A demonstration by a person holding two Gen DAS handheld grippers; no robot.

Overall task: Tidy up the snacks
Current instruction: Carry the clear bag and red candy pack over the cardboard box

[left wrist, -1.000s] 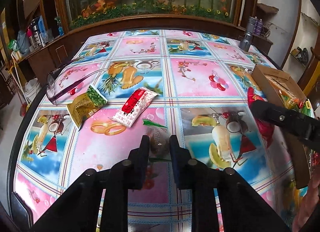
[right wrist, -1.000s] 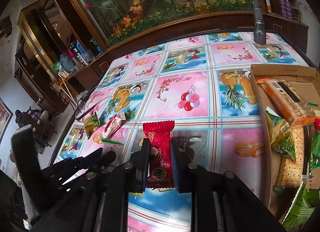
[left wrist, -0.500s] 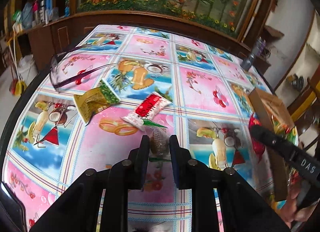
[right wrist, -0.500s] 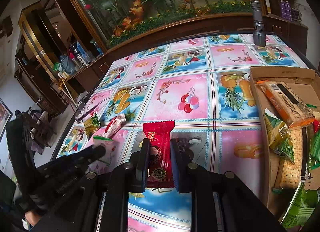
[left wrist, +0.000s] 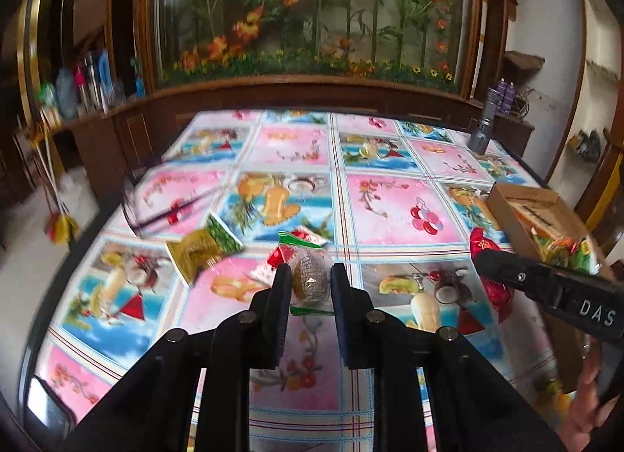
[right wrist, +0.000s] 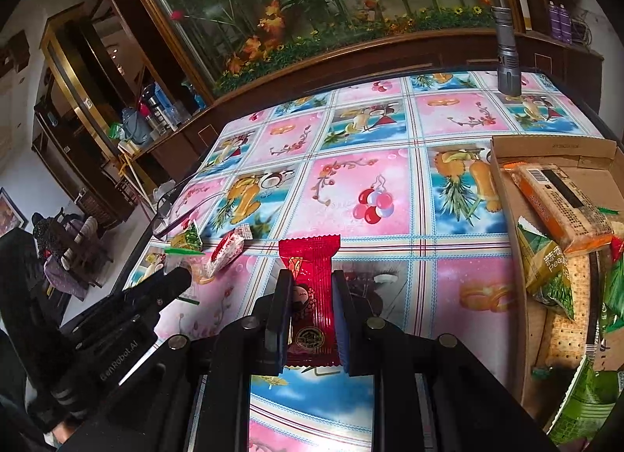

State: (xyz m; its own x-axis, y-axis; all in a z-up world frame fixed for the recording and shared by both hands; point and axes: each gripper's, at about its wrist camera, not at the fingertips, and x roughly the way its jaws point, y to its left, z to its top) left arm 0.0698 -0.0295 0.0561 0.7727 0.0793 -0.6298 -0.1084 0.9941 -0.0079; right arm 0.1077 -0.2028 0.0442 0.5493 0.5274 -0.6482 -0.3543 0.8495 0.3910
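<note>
Left of the cardboard box (right wrist: 507,194), the left gripper (left wrist: 310,283) clenches a clear-wrapped brown snack (left wrist: 310,282); nearer the box, the right gripper (right wrist: 311,298) clamps a red packet (right wrist: 312,276) — both snacks just short of the box.

A: Daylight fills both views; the glossy tablecloth (right wrist: 374,194) throws pale glare, strongest in the near squares of the right wrist view

B: The left wrist view is smeared with motion blur, worst on the left, where the green snack packet (left wrist: 202,247) and the floor streak

A: The right wrist view is crisp. Both bulge like a fisheye, with black corners

B: Bright spots glint on the glass display (left wrist: 312,11) at the far end, and the room's left side sits dim
</note>
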